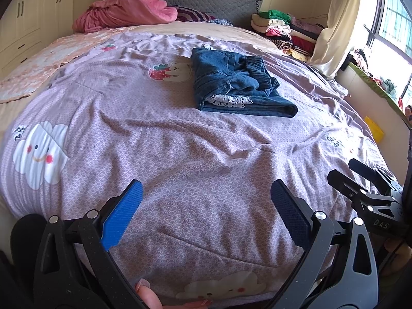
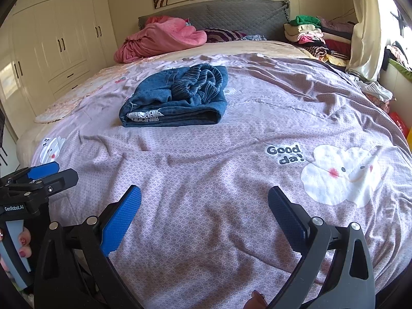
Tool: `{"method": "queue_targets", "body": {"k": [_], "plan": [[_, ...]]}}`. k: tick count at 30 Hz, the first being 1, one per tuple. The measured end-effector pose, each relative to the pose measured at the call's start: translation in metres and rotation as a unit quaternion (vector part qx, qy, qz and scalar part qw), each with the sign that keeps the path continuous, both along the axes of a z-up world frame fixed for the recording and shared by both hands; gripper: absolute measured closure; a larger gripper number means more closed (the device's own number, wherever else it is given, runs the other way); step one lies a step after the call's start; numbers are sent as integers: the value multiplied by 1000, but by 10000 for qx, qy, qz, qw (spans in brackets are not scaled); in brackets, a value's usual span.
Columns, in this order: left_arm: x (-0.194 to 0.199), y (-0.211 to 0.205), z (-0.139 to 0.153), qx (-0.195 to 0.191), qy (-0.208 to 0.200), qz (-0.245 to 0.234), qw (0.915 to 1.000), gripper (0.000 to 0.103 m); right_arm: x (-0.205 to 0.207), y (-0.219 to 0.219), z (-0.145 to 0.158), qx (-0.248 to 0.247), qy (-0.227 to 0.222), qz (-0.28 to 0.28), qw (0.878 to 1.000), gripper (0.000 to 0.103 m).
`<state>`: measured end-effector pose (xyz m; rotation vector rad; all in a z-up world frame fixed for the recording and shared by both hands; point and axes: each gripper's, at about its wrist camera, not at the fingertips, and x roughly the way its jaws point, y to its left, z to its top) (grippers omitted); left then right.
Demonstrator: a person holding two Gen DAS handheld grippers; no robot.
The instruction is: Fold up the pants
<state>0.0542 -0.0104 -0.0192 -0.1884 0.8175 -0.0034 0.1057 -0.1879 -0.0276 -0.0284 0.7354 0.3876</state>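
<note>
A pair of blue denim pants [image 1: 238, 83] lies folded into a compact bundle on the purple bedspread [image 1: 164, 139], white lace hem showing at the near edge and the elastic waistband on top. It also shows in the right wrist view [image 2: 177, 97]. My left gripper [image 1: 206, 193] is open and empty, held over bare bedspread well short of the pants. My right gripper [image 2: 204, 195] is open and empty too, also well short of the pants. Each gripper shows at the edge of the other's view, the right gripper [image 1: 360, 177] to the right, the left gripper [image 2: 54, 171] to the left.
A pink blanket [image 2: 159, 38] is heaped by the grey headboard [image 2: 231, 13]. A stack of folded clothes [image 2: 316, 36] sits at the far right corner beside a curtain. White wardrobes [image 2: 51, 38] stand to the left. The bed's right edge drops by the window.
</note>
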Motion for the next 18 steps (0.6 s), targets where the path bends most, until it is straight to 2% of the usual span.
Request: {"method": "queue_targets", "body": {"k": [18], "plan": [[1, 1, -1, -28, 101, -15, 9999, 10, 1, -1, -2, -61, 9, -27, 10000, 5]]}}
